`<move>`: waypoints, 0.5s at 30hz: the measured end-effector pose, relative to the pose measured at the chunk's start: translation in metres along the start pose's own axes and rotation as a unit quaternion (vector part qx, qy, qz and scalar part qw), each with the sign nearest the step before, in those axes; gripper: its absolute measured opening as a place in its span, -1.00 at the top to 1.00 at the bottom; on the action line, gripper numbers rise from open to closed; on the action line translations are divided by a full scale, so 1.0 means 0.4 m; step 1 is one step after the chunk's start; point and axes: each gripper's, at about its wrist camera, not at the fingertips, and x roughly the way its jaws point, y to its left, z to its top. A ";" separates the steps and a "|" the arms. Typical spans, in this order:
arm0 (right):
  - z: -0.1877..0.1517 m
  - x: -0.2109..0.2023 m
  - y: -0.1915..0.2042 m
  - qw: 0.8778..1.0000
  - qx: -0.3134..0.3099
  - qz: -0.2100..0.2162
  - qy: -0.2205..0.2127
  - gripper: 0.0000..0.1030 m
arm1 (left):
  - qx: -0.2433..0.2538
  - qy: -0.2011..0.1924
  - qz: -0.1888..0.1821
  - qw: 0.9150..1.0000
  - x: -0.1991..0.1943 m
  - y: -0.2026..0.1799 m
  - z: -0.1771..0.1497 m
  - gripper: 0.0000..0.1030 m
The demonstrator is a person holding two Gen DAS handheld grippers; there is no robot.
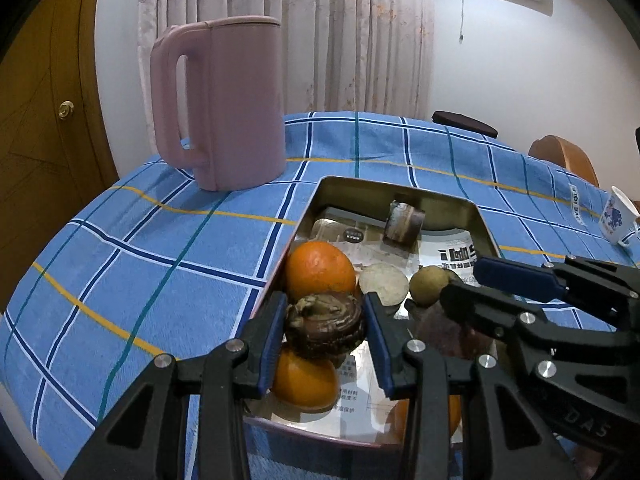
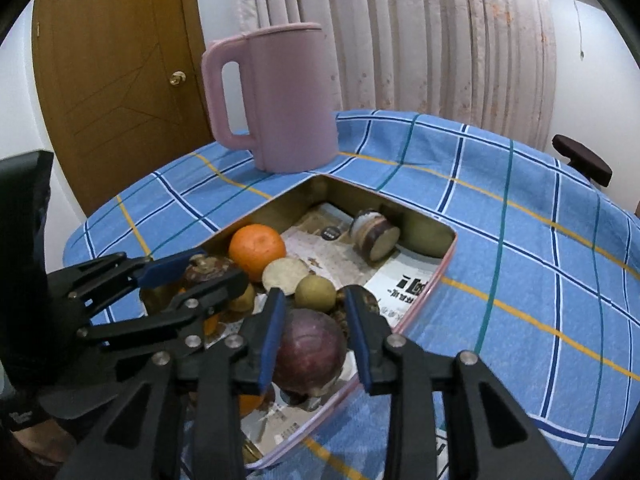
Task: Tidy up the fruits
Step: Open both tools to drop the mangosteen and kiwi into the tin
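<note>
Right now the dark ridged fruit sits pinched between the left gripper pads above the tin; the purple fruit lies between the right gripper jaws, far pad clear, barely held. Risk: it rolls onto the oranges ahead
</note>
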 end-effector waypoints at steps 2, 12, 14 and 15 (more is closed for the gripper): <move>-0.001 -0.002 0.001 1.000 0.001 0.001 -0.001 0.25 | 0.001 0.002 0.002 1.000 0.000 -0.001 0.002 0.20; -0.016 -0.082 -0.019 0.998 0.012 -0.030 -0.052 -0.64 | -0.006 -0.012 -0.007 1.000 -0.047 -0.001 0.003 -0.21; -0.020 -0.106 -0.025 0.997 0.014 -0.044 -0.066 -0.66 | -0.003 -0.018 -0.011 1.000 -0.059 -0.008 0.002 -0.21; -0.021 -0.116 -0.028 0.996 0.016 -0.049 -0.071 -0.67 | -0.001 -0.019 -0.013 1.000 -0.064 -0.012 0.001 -0.21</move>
